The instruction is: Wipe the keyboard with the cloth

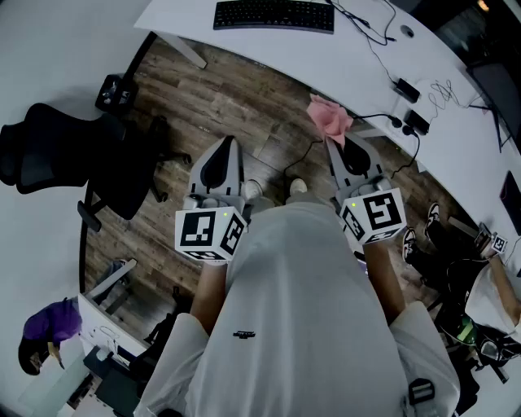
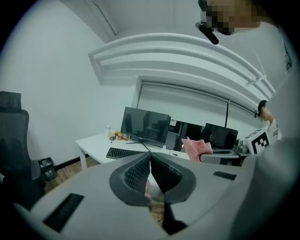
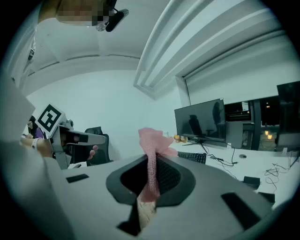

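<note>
A black keyboard [image 1: 274, 15] lies on the white desk [image 1: 342, 57] at the far end of the head view, well ahead of both grippers. It also shows as the keyboard [image 2: 123, 153] in front of the monitors, and as the keyboard [image 3: 192, 157] in the right gripper view. My right gripper [image 1: 332, 140] is shut on a pink cloth [image 1: 330, 118], which sticks up past its jaws; the cloth [image 3: 154, 140] is pinched between the ribbed pads. My left gripper [image 1: 229, 142] is held level beside it over the floor, jaws pressed together with nothing between them.
A black office chair [image 1: 49, 155] stands at the left over the wooden floor [image 1: 212, 98]. Two dark monitors [image 2: 145, 125] stand behind the keyboard. Cables and a power adapter [image 1: 407, 89] lie on the desk's right part. Shoes and bags [image 1: 456, 244] crowd the right side.
</note>
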A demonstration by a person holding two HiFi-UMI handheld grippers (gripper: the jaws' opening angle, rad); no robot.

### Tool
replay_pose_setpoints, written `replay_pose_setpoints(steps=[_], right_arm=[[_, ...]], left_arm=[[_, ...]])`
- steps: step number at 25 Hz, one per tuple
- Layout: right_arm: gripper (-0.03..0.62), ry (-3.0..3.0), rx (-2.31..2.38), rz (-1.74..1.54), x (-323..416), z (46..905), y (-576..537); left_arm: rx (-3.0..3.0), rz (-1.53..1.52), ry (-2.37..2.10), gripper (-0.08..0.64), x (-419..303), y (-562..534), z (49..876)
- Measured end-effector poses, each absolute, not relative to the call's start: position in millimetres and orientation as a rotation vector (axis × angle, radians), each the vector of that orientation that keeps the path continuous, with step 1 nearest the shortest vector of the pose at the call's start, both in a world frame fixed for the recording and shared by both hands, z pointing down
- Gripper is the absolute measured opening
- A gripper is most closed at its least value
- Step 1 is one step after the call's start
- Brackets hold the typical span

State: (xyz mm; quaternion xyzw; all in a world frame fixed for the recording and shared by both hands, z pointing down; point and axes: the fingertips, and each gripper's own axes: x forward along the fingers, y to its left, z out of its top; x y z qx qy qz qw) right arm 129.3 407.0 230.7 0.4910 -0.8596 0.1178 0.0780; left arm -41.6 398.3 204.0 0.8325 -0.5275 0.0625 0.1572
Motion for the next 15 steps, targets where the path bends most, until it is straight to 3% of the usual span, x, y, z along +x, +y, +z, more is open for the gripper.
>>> replay_pose_setpoints(steps=[15], right_arm=[[0.029,-2.63,1.499,0.345,171,233,414]], left_arm=[[2.371,0.178,-1.561,0.023,-5,418,208]])
